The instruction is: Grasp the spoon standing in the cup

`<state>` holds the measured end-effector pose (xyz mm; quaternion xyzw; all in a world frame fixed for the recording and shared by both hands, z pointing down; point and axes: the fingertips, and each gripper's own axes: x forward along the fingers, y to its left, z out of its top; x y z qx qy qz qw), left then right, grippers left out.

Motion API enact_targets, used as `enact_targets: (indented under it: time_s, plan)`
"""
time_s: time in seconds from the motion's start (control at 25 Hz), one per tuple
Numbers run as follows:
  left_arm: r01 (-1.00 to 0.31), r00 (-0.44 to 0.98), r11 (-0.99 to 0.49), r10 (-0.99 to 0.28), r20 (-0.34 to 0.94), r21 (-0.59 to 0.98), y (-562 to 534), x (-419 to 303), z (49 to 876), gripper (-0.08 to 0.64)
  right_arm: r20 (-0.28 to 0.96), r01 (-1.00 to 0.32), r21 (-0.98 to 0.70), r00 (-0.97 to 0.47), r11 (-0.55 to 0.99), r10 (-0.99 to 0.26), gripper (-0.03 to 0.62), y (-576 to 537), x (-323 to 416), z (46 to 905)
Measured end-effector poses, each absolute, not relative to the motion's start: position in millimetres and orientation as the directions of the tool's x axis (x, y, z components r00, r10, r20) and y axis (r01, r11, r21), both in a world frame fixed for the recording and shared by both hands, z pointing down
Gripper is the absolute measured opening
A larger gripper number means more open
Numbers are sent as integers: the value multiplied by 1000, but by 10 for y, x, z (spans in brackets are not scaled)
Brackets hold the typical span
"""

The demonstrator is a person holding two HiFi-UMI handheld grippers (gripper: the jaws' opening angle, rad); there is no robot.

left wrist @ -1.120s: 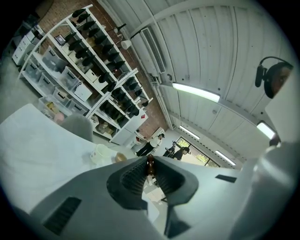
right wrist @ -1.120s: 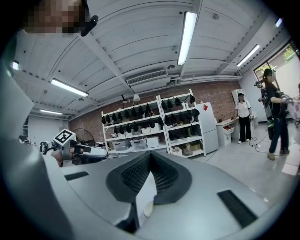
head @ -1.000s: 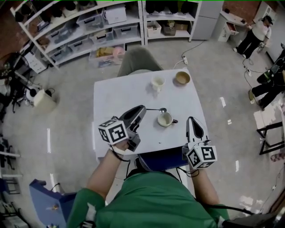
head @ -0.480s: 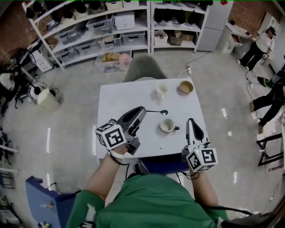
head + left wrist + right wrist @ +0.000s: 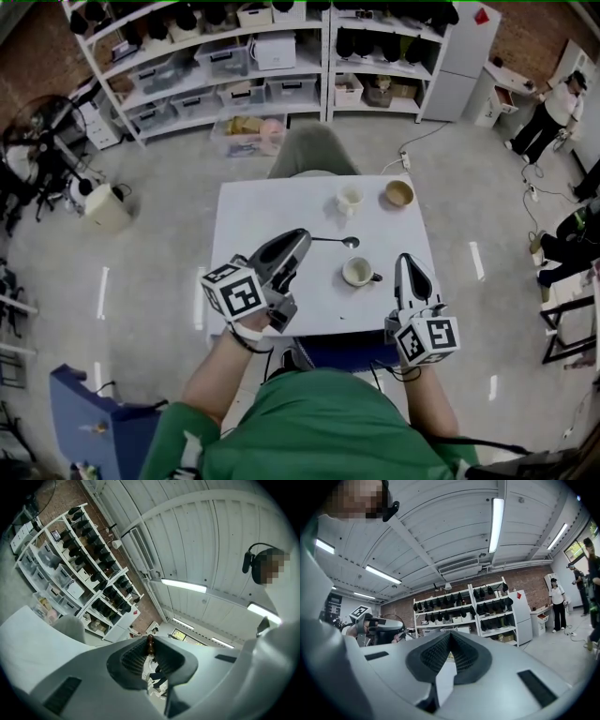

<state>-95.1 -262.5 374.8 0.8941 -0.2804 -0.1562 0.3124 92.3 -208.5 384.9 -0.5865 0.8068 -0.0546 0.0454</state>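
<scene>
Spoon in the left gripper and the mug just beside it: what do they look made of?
Spoon: likely metal, with a thin dark handle and a pale glint on its bowl. The end pinched by the left gripper looks brown in the left gripper view, so perhaps wood there. Mug: probably glazed ceramic, being cream, smooth and thick-rimmed.

Slim spoon (image 5: 334,241) sticking out level from left gripper (image 5: 302,238), handle end being pinched, bowl pointing right. Cream cup (image 5: 357,272) standing upright just beside, spoonless.
</scene>
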Motion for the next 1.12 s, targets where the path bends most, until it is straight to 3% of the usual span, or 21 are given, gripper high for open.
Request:
enact_targets:
  time_s: [1.12]
  plan:
    - [-408, 778, -625, -620, -105, 665, -2553, -988, 3661, 55, 0, -928, -118, -357, 354, -934, 21, -2040, 859, 3742]
